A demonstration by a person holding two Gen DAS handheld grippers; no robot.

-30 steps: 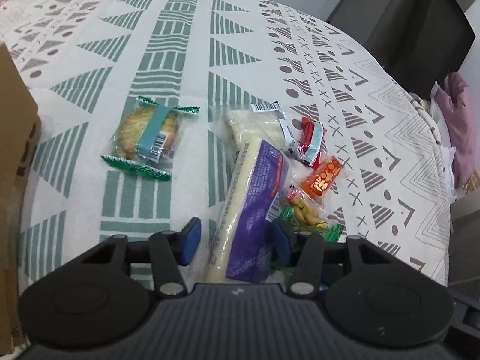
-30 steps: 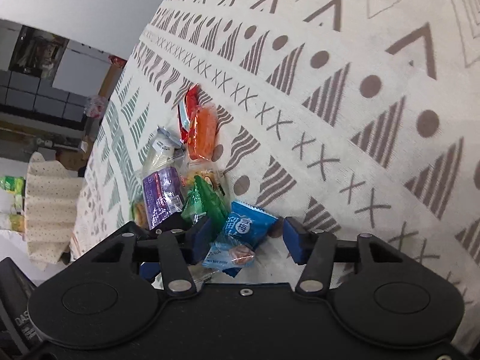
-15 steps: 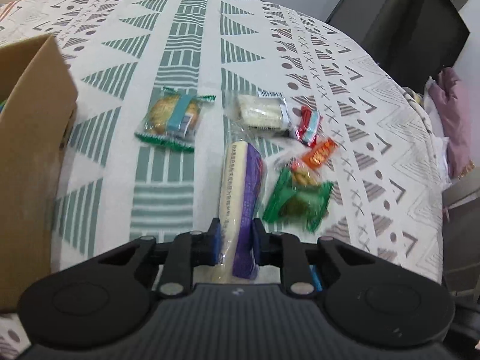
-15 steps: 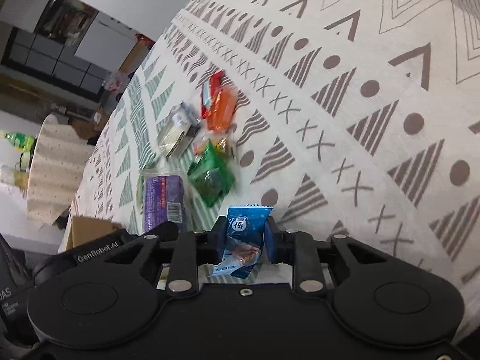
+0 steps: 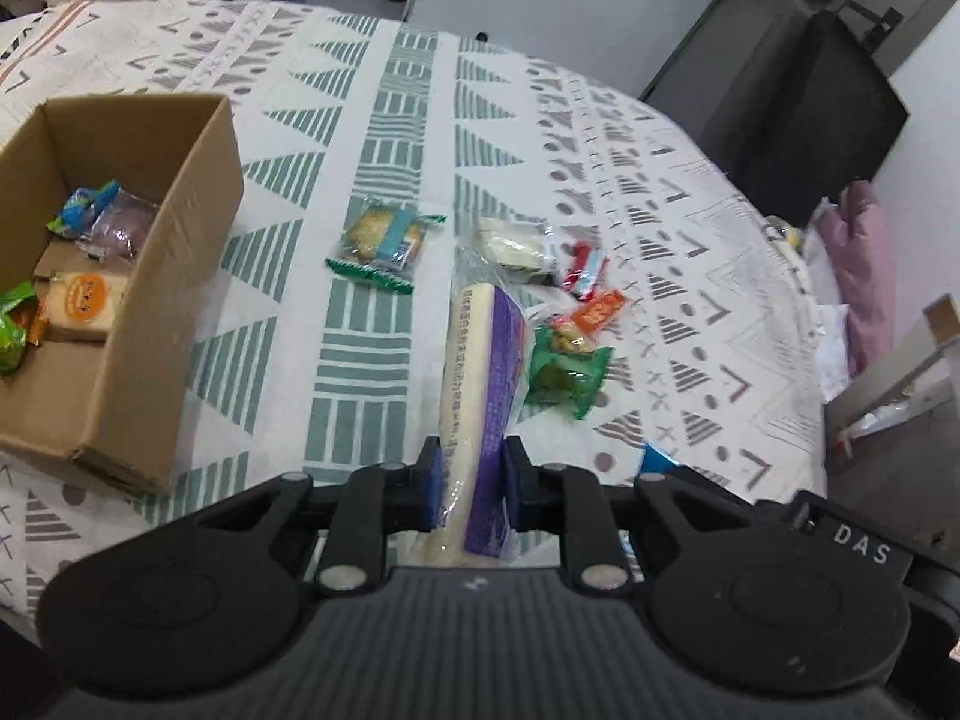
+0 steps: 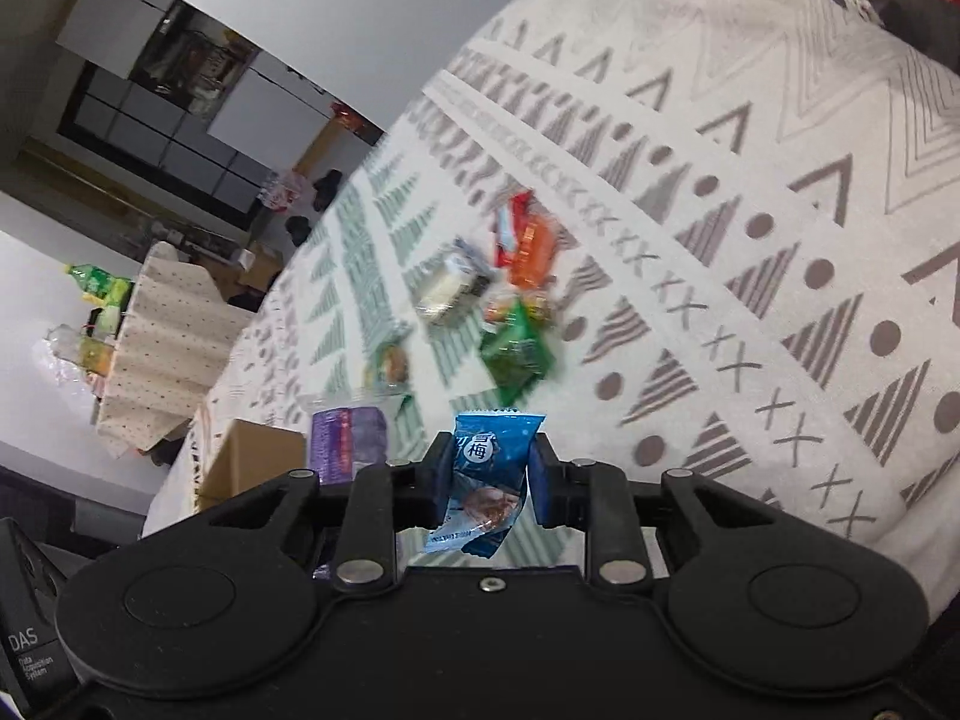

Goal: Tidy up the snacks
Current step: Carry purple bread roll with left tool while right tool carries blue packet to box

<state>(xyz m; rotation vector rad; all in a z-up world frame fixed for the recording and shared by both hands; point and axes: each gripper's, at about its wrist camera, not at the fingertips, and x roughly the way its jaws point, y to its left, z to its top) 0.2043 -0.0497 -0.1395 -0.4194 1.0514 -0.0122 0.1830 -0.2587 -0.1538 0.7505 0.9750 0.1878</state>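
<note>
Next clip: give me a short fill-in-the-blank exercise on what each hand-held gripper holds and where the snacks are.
1. The left hand-held gripper is shut on a long white and ____ packet.
2. The right hand-held gripper is shut on a small ____ packet.
3. Some snacks already lie inside the ____ box.
4. Next to the long packet lies a ____ packet on the patterned cloth.

Missing words: purple; blue; cardboard; green

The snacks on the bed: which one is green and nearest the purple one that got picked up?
The green packet beside the long purple-and-white pack that the left gripper holds. The green-edged cracker packet lies farther off.
</note>
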